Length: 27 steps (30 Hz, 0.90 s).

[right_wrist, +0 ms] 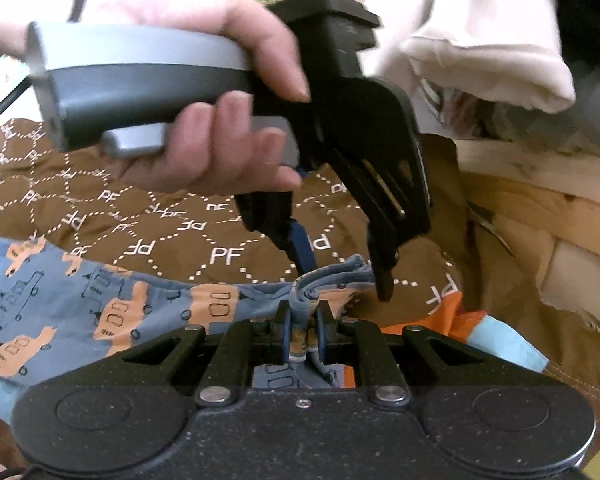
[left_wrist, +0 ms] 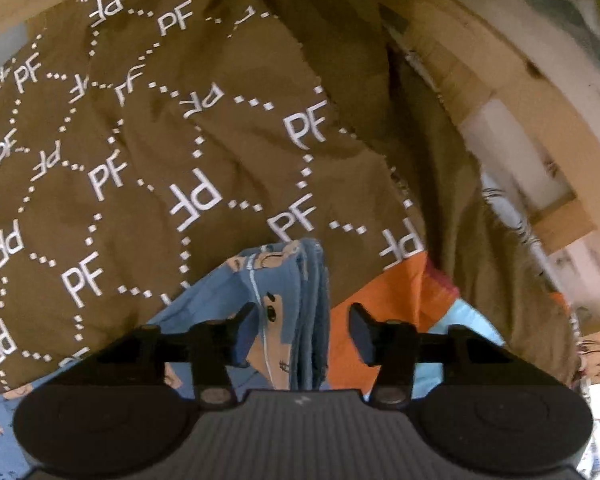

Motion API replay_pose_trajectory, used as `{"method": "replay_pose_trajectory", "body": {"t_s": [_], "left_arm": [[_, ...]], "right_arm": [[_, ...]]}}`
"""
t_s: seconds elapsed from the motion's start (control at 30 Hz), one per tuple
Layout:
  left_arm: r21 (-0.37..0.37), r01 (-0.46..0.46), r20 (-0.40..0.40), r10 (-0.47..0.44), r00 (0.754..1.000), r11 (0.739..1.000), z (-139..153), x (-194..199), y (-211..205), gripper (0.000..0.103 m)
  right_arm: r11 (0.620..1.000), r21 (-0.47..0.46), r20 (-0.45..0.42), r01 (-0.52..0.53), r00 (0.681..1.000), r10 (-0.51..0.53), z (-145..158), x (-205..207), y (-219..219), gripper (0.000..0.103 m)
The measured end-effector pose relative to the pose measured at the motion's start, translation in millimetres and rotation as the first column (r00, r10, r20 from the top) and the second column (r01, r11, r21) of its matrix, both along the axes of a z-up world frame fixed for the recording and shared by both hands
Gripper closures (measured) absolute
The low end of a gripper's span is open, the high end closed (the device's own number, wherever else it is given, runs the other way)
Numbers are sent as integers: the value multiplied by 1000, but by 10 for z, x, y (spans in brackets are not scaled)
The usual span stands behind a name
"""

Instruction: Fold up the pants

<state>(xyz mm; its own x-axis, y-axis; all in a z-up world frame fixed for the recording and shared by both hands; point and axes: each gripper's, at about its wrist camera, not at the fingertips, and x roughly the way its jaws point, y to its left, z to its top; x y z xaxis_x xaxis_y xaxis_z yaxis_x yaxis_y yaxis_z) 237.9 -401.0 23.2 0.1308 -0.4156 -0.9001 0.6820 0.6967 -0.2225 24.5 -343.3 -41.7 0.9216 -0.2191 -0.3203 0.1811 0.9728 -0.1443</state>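
Pinching a bunched edge of the pants (right_wrist: 300, 304), your right hand-held gripper (right_wrist: 302, 330) has its jaws pressed nearly together on the blue cloth, which is printed with orange cars. The pants lie spread across a brown cover (right_wrist: 172, 240) marked with white "PF" letters and dotted lines, the bulk of the cloth trailing off to the left in the right wrist view. Your left hand (right_wrist: 204, 92) grips the grey handle of the left hand-held gripper (right_wrist: 340, 276) above the same bunched edge, pointing steeply down. Its jaws stand spread on either side of a folded ridge of the pants (left_wrist: 300, 300); from the left wrist view (left_wrist: 300, 332) the pads do not press on the cloth. An orange and light-blue cloth (left_wrist: 388, 300) lies just beside the pants, under the right finger. A pale sleeve (right_wrist: 480, 40) hangs at upper right, and light wooden boards (right_wrist: 540, 200) run along the right side
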Motion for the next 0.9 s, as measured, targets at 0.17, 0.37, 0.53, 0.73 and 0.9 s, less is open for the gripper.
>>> {"method": "replay_pose_trajectory", "body": {"t_s": [0.17, 0.37, 0.53, 0.73, 0.9], "left_arm": [[-11, -43, -1, 43, 999, 999, 10, 52, 119, 85], [-139, -96, -9, 96, 995, 986, 124, 46, 568, 92], [-240, -140, -20, 139, 990, 961, 212, -46, 1108, 92], [-320, -205, 10, 220, 975, 925, 172, -139, 1856, 92], [-340, -276, 0, 293, 956, 899, 3, -138, 2390, 92]], "right_arm": [[999, -11, -4, -30, 1000, 30, 11, -15, 41, 90], [997, -31, 18, -74, 997, 75, 56, -86, 101, 90], [983, -60, 37, -176, 983, 178, 122, -225, 317, 90], [953, -71, 28, -296, 954, 299, 146, -245, 655, 90], [920, -67, -7, -387, 922, 387, 96, -221, 930, 90]]}}
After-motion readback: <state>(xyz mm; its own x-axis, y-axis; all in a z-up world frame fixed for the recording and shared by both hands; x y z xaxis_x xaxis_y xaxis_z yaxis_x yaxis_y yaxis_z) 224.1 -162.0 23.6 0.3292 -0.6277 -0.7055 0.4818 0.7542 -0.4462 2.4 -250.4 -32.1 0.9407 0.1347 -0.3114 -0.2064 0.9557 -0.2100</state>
